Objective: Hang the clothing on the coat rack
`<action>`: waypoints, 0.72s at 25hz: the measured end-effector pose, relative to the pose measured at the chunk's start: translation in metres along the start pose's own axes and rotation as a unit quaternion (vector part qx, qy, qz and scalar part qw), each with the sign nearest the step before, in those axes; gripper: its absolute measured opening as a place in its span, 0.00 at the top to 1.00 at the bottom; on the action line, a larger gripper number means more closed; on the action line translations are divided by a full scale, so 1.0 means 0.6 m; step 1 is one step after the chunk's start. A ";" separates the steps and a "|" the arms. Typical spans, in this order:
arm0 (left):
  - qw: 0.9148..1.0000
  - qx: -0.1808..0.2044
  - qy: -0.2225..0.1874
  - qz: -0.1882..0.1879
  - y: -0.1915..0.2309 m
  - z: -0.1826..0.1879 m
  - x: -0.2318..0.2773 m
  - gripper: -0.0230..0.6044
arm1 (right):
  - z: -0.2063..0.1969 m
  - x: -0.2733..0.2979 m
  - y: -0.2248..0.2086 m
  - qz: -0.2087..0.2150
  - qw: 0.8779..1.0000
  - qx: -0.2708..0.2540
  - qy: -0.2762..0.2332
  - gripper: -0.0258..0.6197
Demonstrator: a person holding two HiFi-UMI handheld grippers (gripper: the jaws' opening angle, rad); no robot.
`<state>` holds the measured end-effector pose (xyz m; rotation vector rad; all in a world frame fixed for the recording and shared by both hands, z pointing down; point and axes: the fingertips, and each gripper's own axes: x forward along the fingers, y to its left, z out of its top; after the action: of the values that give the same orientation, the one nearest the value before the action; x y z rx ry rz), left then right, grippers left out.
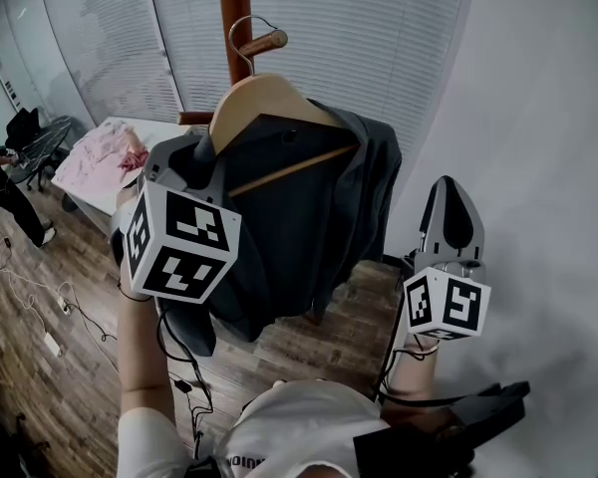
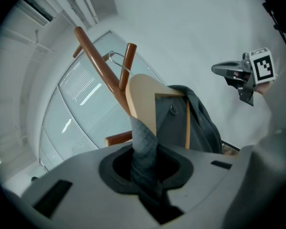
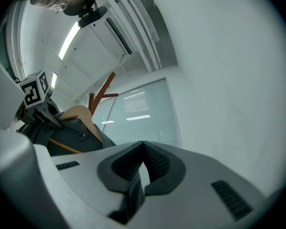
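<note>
A dark grey jacket hangs on a wooden hanger. The hanger's wire hook curls round a peg of the brown coat rack. My left gripper is at the jacket's left shoulder. In the left gripper view it is shut on a fold of the grey jacket, just below the hanger. My right gripper points up to the right of the jacket, apart from it. In its own view the right gripper is shut with nothing between the jaws.
A table with pink clothing stands at the back left, and a person is at the far left. Cables lie on the wooden floor. Window blinds are behind the rack, a white wall to the right.
</note>
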<state>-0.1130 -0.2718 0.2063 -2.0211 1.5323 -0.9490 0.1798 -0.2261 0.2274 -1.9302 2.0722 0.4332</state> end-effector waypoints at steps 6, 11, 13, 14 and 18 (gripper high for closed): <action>1.000 -0.004 0.007 -0.005 -0.001 -0.007 0.007 0.86 | -0.001 0.001 -0.001 -0.001 1.000 0.002 0.003 0.93; 1.000 -0.006 0.014 -0.009 -0.003 -0.015 0.014 0.86 | -0.003 0.001 0.000 -0.001 1.000 0.002 0.005 0.93; 1.000 -0.006 0.016 -0.012 -0.004 -0.019 0.016 0.86 | -0.004 0.000 0.000 -0.002 1.000 0.002 0.006 0.93; 1.000 -0.007 0.017 -0.013 -0.005 -0.021 0.017 0.86 | -0.004 0.000 0.000 -0.002 1.000 0.002 0.006 0.93; 1.000 -0.009 0.021 -0.014 -0.004 -0.024 0.023 0.86 | -0.004 0.002 0.000 -0.002 1.000 0.005 0.007 0.93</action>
<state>-0.1200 -0.2833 0.2213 -2.0540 1.5425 -0.9969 0.1797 -0.2284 0.2291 -1.9357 2.0753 0.4101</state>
